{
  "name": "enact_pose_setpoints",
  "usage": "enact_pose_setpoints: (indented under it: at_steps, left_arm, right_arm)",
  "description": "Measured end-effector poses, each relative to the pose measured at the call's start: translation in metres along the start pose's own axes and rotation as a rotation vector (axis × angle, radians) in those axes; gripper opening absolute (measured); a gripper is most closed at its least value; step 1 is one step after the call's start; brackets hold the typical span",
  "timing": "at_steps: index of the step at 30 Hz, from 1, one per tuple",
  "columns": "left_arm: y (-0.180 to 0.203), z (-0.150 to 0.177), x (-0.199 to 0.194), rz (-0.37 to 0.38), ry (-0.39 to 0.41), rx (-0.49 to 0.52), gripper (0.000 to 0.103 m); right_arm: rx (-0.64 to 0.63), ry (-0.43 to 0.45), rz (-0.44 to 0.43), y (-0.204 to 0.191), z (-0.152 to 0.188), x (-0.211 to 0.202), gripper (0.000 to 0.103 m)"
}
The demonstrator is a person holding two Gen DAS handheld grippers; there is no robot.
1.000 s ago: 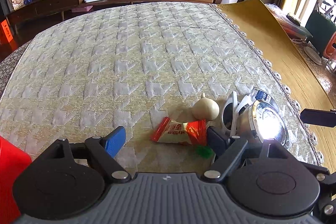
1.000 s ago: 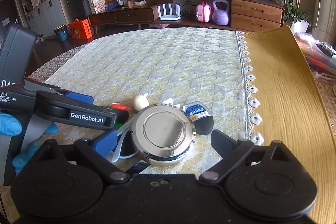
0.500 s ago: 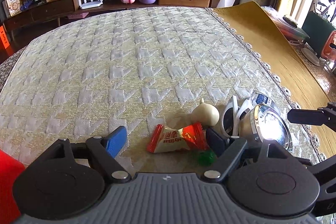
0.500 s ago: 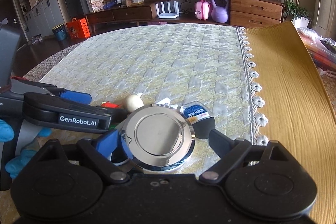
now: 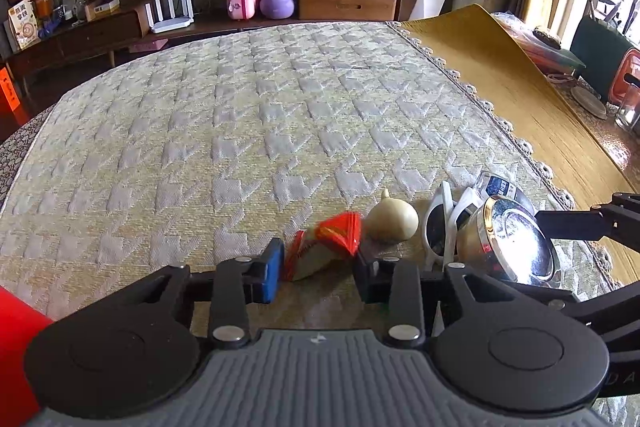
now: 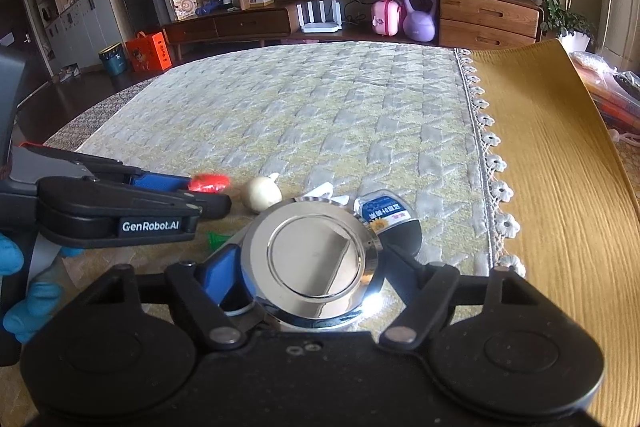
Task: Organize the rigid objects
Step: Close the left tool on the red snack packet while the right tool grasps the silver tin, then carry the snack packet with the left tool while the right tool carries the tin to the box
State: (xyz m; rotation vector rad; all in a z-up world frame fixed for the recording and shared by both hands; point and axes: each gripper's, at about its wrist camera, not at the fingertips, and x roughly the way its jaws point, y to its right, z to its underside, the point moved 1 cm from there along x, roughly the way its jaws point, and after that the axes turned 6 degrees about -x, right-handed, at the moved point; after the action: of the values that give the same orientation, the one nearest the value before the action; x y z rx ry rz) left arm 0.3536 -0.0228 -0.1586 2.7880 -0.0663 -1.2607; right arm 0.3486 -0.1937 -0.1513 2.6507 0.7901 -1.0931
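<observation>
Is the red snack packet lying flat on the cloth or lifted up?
Tipped up: the red snack packet stands on edge, its far end raised, between the closing left gripper.

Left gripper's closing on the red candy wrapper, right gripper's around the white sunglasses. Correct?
Not quite. The left gripper is closing on the red candy wrapper, but the right gripper is closing around the shiny round metal lid, as the right wrist view shows. The white sunglasses lie beside it.

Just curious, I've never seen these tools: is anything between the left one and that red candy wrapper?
Nothing visible. The red candy wrapper already sits between the left tool's closing jaws, tilted up, with the cream bulb beyond it.
</observation>
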Motion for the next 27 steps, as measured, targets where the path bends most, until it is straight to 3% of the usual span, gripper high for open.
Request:
enact_pose_setpoints:
  at_steps: [9, 27]
  left_arm:
    - [-0.007, 0.002, -0.016, 0.005, 0.026, -0.006, 0.023]
    - [-0.033, 0.022, -0.098, 0.041, 0.019, -0.059, 0.022]
  right_arm:
    - [-0.039, 0.019, 0.028, -0.013, -0.001, -0.012, 0.077]
    - [-0.14, 0.044, 0.031, -0.071, -0.005, -0.073, 0.077]
